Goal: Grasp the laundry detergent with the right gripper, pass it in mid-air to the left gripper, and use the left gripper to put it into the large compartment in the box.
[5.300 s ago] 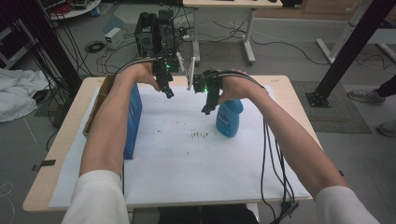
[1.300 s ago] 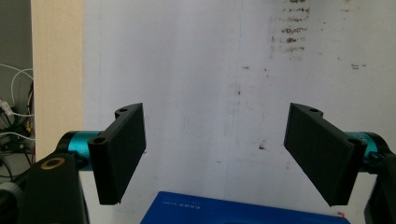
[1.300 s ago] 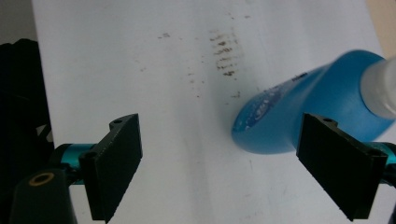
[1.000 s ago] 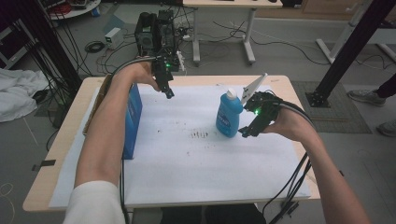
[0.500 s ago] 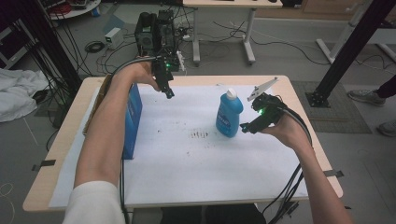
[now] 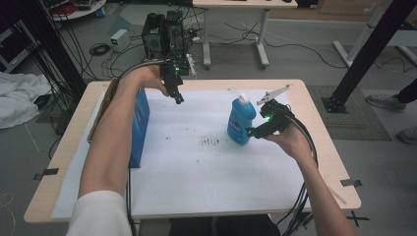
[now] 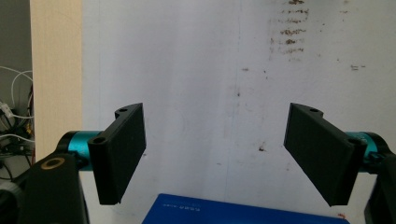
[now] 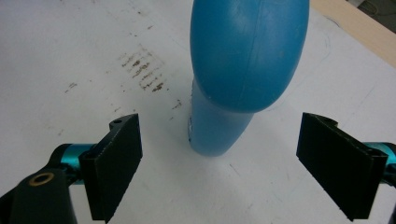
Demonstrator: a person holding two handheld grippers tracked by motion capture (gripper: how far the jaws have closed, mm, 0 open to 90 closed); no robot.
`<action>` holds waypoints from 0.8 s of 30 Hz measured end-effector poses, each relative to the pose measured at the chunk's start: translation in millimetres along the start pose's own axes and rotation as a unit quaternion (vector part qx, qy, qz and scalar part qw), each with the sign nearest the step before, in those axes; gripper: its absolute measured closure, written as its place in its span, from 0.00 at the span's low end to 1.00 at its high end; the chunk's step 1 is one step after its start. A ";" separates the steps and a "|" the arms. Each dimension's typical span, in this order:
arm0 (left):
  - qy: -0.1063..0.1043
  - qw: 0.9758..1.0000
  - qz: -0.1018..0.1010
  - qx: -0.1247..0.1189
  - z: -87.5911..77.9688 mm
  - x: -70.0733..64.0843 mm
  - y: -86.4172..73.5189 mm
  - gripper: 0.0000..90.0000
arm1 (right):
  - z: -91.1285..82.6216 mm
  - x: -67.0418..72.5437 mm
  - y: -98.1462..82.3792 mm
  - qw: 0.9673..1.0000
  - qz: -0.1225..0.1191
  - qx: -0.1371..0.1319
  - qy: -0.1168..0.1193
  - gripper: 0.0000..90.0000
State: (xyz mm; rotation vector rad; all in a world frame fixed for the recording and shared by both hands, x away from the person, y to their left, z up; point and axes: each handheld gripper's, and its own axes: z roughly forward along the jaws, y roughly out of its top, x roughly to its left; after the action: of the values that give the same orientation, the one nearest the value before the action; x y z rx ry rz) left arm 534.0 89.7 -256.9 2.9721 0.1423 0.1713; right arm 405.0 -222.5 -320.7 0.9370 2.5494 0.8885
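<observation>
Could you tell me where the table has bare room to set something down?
The white sheet lies bare between the blue box and the blue bottle, and toward the near edge. Crowded: around the bottle, where the right claw hovers.

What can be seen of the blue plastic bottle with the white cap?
The blue plastic bottle with the white cap stands upright on the white paper sheet, right of centre. Its smooth, matte body bulges wide above a narrower base, with a moulded seam down the side. The right gripper points at it with jaws open, not touching; nothing else touches the bottle.
</observation>
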 end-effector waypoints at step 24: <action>-0.003 1.000 -0.001 -0.003 3.2 -0.2 1.4 0.23 | 37.7 -1.8 -0.4 0.998 0.053 -0.031 -0.006 0.15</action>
State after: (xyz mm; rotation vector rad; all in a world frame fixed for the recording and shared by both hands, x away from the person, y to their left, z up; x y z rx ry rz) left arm 534.3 87.8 -259.9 2.9663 0.1448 0.1634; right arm 423.0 -206.9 -349.9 1.0630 2.4674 0.9815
